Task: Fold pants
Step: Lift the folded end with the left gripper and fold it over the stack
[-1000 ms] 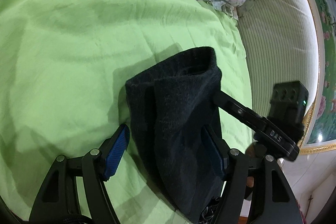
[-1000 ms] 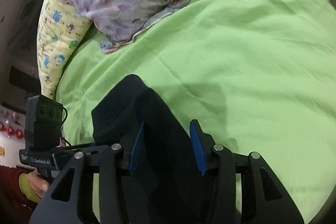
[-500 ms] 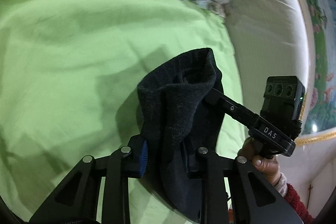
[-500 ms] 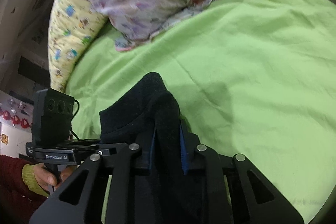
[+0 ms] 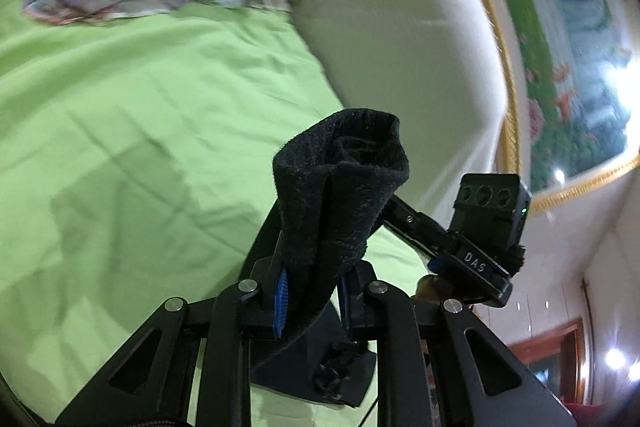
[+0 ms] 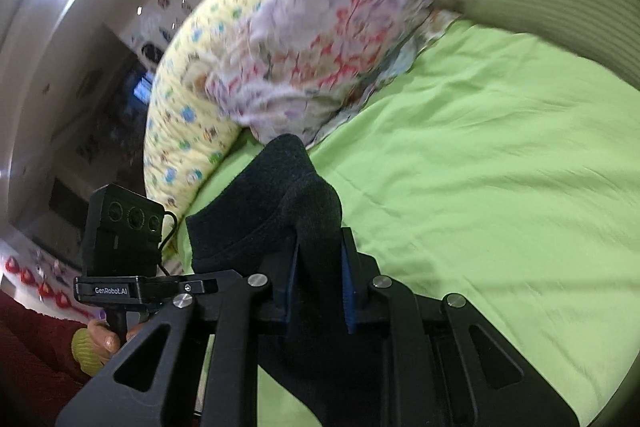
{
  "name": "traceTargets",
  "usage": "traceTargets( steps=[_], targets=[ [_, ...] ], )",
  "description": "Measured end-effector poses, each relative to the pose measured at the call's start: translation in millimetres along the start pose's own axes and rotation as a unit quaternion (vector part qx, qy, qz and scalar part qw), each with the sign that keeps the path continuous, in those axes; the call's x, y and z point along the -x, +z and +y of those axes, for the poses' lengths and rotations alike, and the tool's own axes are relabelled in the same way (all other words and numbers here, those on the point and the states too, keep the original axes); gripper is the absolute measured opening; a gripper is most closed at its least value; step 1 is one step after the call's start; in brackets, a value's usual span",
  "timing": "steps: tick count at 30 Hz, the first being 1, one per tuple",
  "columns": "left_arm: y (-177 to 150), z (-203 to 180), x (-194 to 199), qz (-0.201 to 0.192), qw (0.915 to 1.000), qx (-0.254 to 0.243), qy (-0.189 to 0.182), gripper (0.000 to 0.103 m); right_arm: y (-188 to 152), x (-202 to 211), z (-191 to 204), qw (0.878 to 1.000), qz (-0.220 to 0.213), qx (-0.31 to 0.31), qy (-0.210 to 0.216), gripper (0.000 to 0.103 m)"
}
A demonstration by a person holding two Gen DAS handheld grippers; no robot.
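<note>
Both claws have clamped shut on the pants [image 5: 340,195]: left gripper [image 5: 310,301] and right gripper [image 6: 318,291], open a second ago, now lift the dark bundle off the green sheet [image 5: 140,115] toward twelve o'clock, ready for spreading out.

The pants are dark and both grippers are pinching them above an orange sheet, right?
Not quite: the sheet is light green, as the right wrist view shows. The dark pants are indeed pinched by both the left gripper and the right gripper.
</note>
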State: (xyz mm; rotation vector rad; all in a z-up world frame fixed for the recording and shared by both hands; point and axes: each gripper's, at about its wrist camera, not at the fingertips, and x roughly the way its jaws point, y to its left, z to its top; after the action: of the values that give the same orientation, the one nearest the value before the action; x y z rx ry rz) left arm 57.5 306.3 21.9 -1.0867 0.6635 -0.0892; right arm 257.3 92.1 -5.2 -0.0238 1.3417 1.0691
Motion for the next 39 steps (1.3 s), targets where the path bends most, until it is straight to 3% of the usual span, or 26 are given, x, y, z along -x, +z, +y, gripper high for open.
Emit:
traceTargets(
  steps=[5, 17, 29, 39],
  targets=[
    [-13, -38, -21, 0.03, 0.9985, -0.035, -0.029, 0.018, -28, 50, -10, 0.998, -0.057, -0.026, 0.006, 0.019],
    [-70, -104, -65, 0.108, 0.9864, -0.118, -0.035, 0.018, -102, 127, -37, 0.987, -0.137, -0.082, -0.011, 0.019],
    [-140, -156, -124, 0.177, 0.9637, -0.199, -0.017, 0.018, -166, 169, -69, 0.97, -0.194, -0.142, -0.029, 0.019],
    [-196, -175, -172, 0.225, 0.9412, -0.252, 0.01, 0.018, -205, 182, -95, 0.961, -0.207, -0.179, -0.04, 0.019]
  ],
)
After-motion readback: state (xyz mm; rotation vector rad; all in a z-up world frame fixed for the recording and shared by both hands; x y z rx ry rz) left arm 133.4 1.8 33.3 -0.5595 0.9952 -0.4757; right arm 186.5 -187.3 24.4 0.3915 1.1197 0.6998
